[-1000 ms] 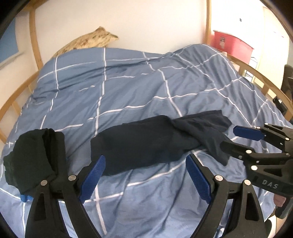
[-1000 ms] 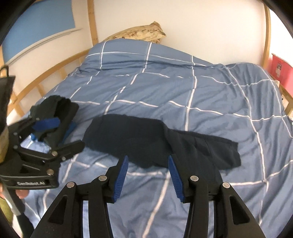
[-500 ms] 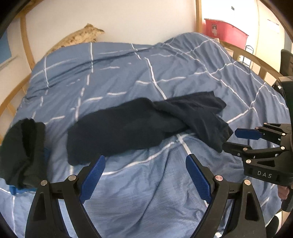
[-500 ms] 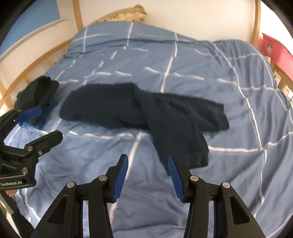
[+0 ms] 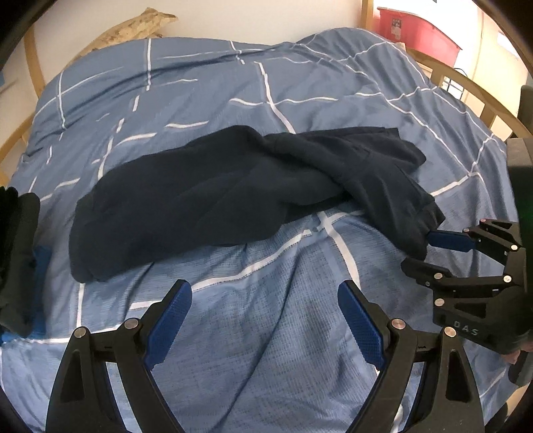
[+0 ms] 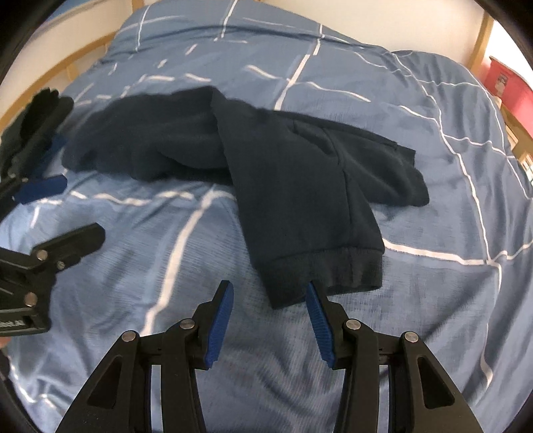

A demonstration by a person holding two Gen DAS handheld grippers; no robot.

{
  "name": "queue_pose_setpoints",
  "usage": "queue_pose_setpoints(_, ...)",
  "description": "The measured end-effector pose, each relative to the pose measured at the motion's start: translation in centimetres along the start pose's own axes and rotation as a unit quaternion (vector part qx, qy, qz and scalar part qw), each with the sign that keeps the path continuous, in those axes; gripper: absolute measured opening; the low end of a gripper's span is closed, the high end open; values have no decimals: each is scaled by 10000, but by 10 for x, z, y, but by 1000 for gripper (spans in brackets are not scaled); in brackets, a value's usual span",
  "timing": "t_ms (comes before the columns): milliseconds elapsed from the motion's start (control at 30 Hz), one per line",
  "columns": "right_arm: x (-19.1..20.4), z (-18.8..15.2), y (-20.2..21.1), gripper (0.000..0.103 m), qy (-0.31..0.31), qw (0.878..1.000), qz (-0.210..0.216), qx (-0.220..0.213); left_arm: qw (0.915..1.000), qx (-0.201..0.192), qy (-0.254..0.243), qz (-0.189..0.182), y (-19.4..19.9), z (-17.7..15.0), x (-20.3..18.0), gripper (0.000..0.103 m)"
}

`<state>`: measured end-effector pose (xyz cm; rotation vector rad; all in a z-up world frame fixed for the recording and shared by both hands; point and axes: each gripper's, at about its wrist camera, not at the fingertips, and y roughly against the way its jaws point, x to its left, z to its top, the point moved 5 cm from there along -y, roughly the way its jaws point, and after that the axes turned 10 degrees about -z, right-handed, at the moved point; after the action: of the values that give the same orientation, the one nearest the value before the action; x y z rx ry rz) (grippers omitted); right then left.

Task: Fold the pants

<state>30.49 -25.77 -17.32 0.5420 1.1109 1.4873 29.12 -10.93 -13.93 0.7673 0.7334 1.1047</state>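
Dark navy pants (image 5: pixel 233 193) lie crumpled across a blue checked duvet (image 5: pixel 266 333), one leg running left, the other bent toward the near right. Its ribbed cuff (image 6: pixel 326 269) ends just ahead of my right gripper (image 6: pixel 269 288), which is open; the cuff's near corner shows between the blue pads (image 6: pixel 220 319) without being pressed. My left gripper (image 5: pixel 265 293) stands wide open over bare duvet, short of the pants' near edge. In the left wrist view the right gripper (image 5: pixel 433 254) sits at that cuff. The left gripper (image 6: pixel 63 213) shows at the left edge of the right wrist view.
A dark folded garment (image 5: pixel 16 259) with something blue under it lies at the bed's left side. A patterned pillow (image 5: pixel 133 26) rests at the headboard. A wooden bed rail (image 5: pixel 466 83) and a red box (image 5: pixel 416 30) stand at the right.
Both grippers have come down toward the bed and closer to the pants, tilting further downward. The right one now reaches the near cuff. Neither pair of jaws has changed its width.
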Motion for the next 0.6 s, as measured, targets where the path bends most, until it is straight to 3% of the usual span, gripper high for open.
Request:
queue_pose_setpoints(167, 1, 0, -11, 46, 32, 9999, -92, 34, 10000, 52, 32, -45, -9, 1, 1, 90)
queue_pose_setpoints(267, 1, 2, -11, 41, 24, 9999, -169, -16, 10000, 80, 31, -16, -14, 0, 3, 89)
queue_pose_setpoints(367, -6, 5, -9, 28, -42, 9998, -138, -133, 9999, 112, 44, -19, -17, 1, 4, 90)
queue_pose_setpoints(433, -11, 8, -5, 11, -149, 9996, -94, -206, 10000, 88, 18, -5, -17, 4, 5, 90)
queue_pose_setpoints(600, -44, 34, 25, 7, -734, 9948, -118, -695, 9999, -94, -14, 64, -11, 20, 8, 90)
